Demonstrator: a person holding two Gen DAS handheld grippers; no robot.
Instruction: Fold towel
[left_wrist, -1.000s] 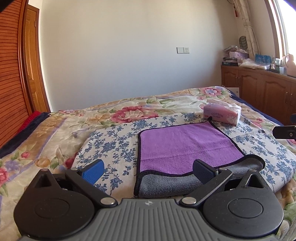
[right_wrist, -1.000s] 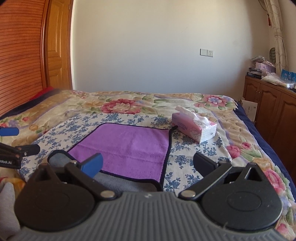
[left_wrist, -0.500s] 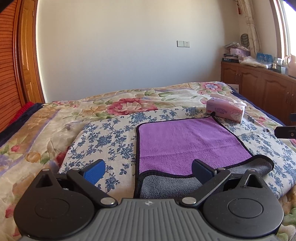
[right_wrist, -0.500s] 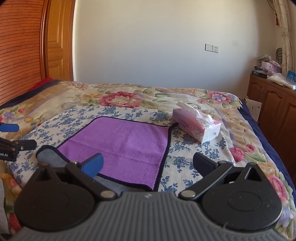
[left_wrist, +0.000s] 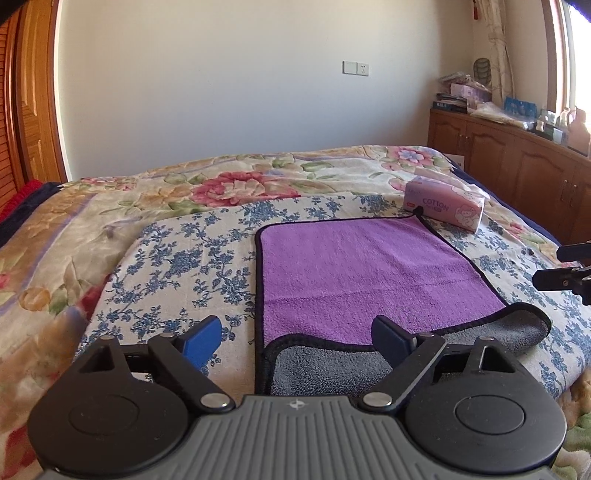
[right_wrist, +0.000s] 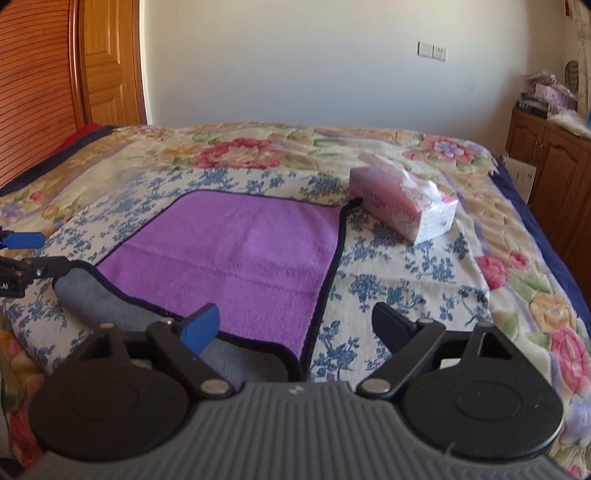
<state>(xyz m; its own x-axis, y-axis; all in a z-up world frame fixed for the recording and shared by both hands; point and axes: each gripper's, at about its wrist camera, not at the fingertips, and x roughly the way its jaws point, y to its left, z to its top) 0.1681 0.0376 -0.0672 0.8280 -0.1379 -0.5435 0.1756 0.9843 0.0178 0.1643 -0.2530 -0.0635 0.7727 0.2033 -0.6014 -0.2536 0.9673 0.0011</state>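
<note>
A purple towel (left_wrist: 369, 269) with black trim lies flat on the bed; its near edge is turned over and shows the grey underside (left_wrist: 332, 369). It also shows in the right wrist view (right_wrist: 236, 258). My left gripper (left_wrist: 295, 336) is open and empty, just above the towel's near left corner. My right gripper (right_wrist: 295, 325) is open and empty, above the towel's near right corner. The right gripper's fingers show at the right edge of the left wrist view (left_wrist: 561, 277); the left gripper's fingers show at the left edge of the right wrist view (right_wrist: 22, 254).
A pink tissue pack (left_wrist: 443, 208) lies at the towel's far right corner, also in the right wrist view (right_wrist: 406, 206). The bed has a blue-flowered cloth (left_wrist: 177, 258) over a floral quilt. Wooden cabinets (left_wrist: 517, 166) stand right, a wooden door (right_wrist: 107, 62) left.
Both grippers have moved forward and a little down toward the towel's near edge. Both stay open. The towel has not moved.
</note>
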